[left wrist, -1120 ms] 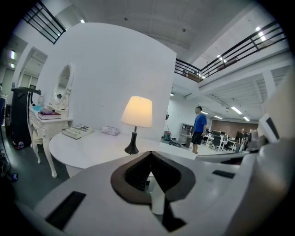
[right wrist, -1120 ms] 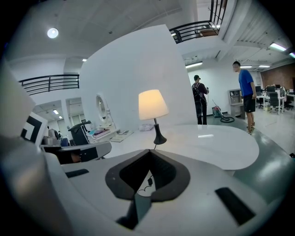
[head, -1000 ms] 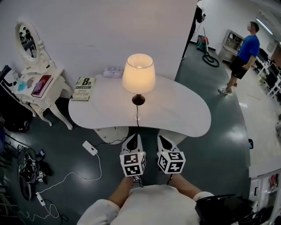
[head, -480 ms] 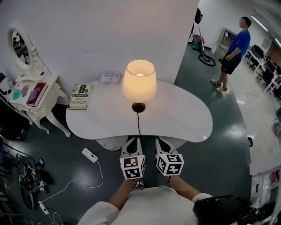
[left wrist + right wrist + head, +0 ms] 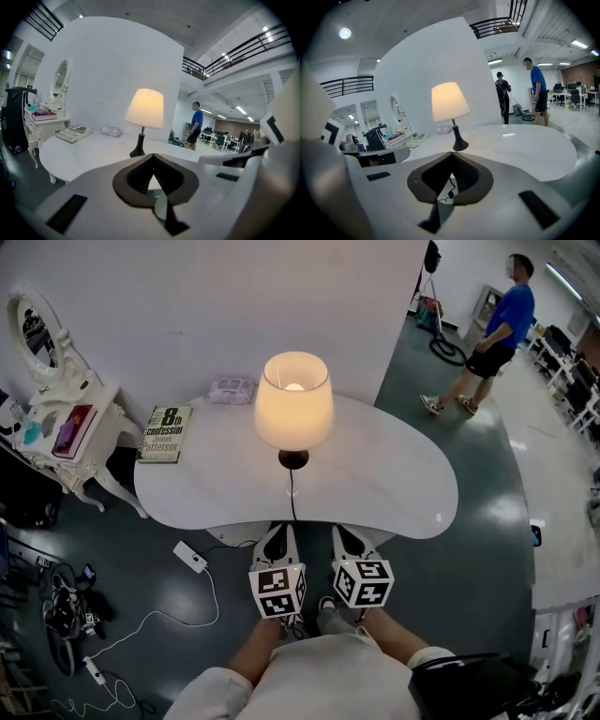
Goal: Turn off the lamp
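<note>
The lamp stands lit in the middle of the white table [image 5: 394,493], with a cream shade [image 5: 293,399] and a dark base [image 5: 293,459]. Its black cord [image 5: 291,495] runs from the base over the table's front edge. My left gripper [image 5: 278,542] and right gripper [image 5: 344,540] hang side by side just in front of that edge, both shut and empty, pointing at the lamp. The left gripper view shows the lamp [image 5: 145,108] beyond my shut left gripper [image 5: 153,157]. In the right gripper view the lamp [image 5: 449,101] rises past my shut right gripper [image 5: 452,155].
A book [image 5: 164,434] and a wrapped packet [image 5: 231,388] lie at the table's back left. A white dressing table [image 5: 58,423] with a mirror stands farther left. A power strip [image 5: 190,556] and cables lie on the floor. A person in blue [image 5: 492,329] stands at the back right.
Both grippers have moved slightly forward toward the table edge, still shut. The person in the background has walked a few steps. The lamp stays lit.
</note>
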`<act>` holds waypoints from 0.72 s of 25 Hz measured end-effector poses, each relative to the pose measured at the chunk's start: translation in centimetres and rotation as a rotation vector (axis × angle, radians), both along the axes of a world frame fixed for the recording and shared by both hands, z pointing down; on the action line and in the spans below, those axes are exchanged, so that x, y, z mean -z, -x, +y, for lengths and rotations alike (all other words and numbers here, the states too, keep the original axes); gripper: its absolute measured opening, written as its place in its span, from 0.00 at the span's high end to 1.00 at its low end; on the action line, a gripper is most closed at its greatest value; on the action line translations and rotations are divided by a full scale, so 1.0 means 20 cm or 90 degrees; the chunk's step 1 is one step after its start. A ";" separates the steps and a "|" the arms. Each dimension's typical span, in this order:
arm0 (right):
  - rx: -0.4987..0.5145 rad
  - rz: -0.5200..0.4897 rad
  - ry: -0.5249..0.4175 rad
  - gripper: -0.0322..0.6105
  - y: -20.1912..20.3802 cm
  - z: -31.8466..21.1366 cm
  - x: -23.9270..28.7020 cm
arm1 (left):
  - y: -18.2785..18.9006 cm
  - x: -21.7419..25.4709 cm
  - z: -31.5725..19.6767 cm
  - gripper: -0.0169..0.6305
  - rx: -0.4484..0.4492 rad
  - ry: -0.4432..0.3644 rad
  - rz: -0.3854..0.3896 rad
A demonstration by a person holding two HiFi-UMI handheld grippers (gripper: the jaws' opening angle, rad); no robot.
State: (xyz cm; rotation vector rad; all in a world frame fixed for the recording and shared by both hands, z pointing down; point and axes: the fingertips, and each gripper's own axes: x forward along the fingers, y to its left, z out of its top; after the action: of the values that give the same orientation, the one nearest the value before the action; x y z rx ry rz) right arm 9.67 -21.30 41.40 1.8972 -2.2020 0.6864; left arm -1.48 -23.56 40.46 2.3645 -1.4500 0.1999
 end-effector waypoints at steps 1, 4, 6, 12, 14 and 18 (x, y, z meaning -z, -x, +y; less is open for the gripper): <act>0.004 0.000 0.001 0.95 -0.01 -0.01 0.00 | -0.01 0.00 -0.01 0.96 0.004 0.003 -0.002; 0.017 0.000 0.007 0.95 -0.03 -0.03 -0.01 | -0.02 -0.01 -0.01 0.96 0.015 0.008 -0.005; 0.024 0.000 0.007 0.95 -0.04 -0.06 -0.01 | -0.03 -0.01 -0.02 0.96 0.024 0.009 -0.007; 0.035 0.001 0.012 0.95 -0.10 -0.04 -0.03 | -0.04 -0.05 -0.01 0.96 0.053 0.023 -0.002; 0.032 -0.002 0.012 0.95 -0.12 -0.05 -0.04 | -0.04 -0.06 -0.01 0.96 0.058 0.025 -0.003; 0.030 -0.010 0.012 0.95 -0.14 -0.04 -0.07 | -0.04 -0.09 0.00 0.96 0.061 0.027 -0.010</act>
State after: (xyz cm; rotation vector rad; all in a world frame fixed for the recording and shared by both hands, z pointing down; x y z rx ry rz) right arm 12.37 -22.19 42.79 1.8319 -2.2336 0.7139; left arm -0.64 -23.59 42.31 2.2586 -1.5478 0.2216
